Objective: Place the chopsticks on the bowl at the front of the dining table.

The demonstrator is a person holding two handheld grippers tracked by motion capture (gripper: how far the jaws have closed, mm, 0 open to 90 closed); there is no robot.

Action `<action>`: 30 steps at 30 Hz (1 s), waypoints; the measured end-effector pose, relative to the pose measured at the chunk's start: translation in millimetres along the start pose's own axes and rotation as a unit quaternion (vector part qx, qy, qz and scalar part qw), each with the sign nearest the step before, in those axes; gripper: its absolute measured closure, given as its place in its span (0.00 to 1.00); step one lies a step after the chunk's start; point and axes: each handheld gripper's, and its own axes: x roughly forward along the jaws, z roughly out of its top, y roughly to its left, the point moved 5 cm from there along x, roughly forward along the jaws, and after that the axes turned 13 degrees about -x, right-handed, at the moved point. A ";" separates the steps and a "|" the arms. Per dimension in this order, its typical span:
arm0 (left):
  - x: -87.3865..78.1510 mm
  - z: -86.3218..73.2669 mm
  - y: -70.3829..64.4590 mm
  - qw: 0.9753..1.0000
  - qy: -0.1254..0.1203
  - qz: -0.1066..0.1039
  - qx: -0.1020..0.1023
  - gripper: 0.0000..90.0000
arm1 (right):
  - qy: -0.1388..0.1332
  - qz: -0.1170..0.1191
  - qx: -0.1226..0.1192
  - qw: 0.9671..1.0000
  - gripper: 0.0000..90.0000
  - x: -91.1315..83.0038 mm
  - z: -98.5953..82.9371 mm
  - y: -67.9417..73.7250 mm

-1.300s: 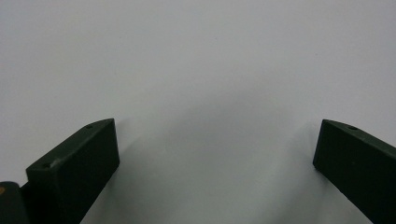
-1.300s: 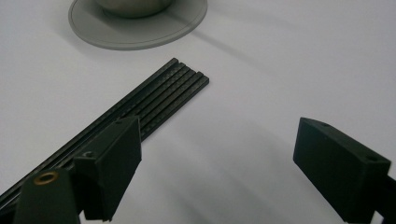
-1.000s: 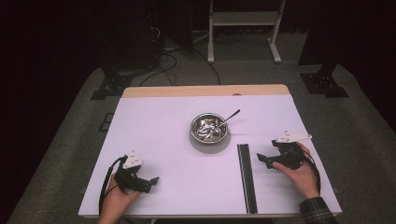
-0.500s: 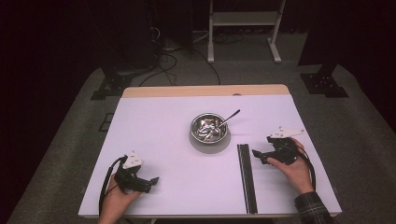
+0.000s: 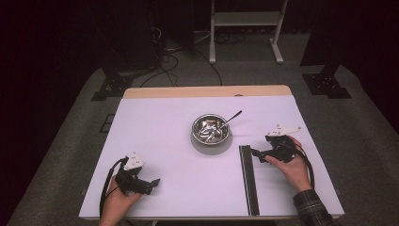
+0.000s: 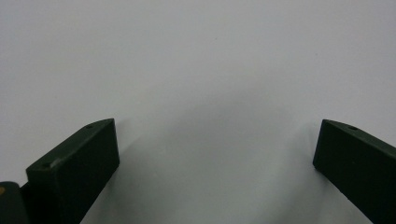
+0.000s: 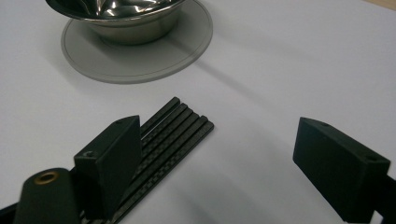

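Note:
A steel bowl [image 5: 211, 128] with metal pieces and a utensil handle [image 5: 233, 117] sticking out sits on a grey round mat [image 5: 211, 143] mid-table. A bundle of black rods [image 5: 248, 176] lies to its right, running toward the front edge. My right gripper [image 5: 256, 153] is open, its tips just right of the rods' far end. The right gripper view has the rods [image 7: 173, 130] beside the left jaw, with the bowl [image 7: 126, 18] and mat [image 7: 140, 56] beyond. My left gripper [image 5: 153, 181] rests open at the front left, over bare table [image 6: 210, 93].
The white table [image 5: 164, 122] has a wooden strip [image 5: 207, 91] along its far edge. Beyond it on the carpet stand a white metal frame [image 5: 244, 28], black stand bases [image 5: 329, 84] and cables [image 5: 174, 52].
My right gripper has moved left and slightly forward, from well right of the rods to their far end. The left gripper has stayed put.

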 end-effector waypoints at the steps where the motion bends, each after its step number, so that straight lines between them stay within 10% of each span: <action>1: 0.0 0.0 0.0 1.000 0.000 0.000 0.000 0.00 | 0.003 0.000 0.001 1.000 0.15 3.1 -0.3 -0.8; 30: 0.0 0.0 0.0 1.000 0.000 0.000 0.000 0.00 | 0.051 0.000 -0.002 0.999 0.15 31.2 -11.9 -3.5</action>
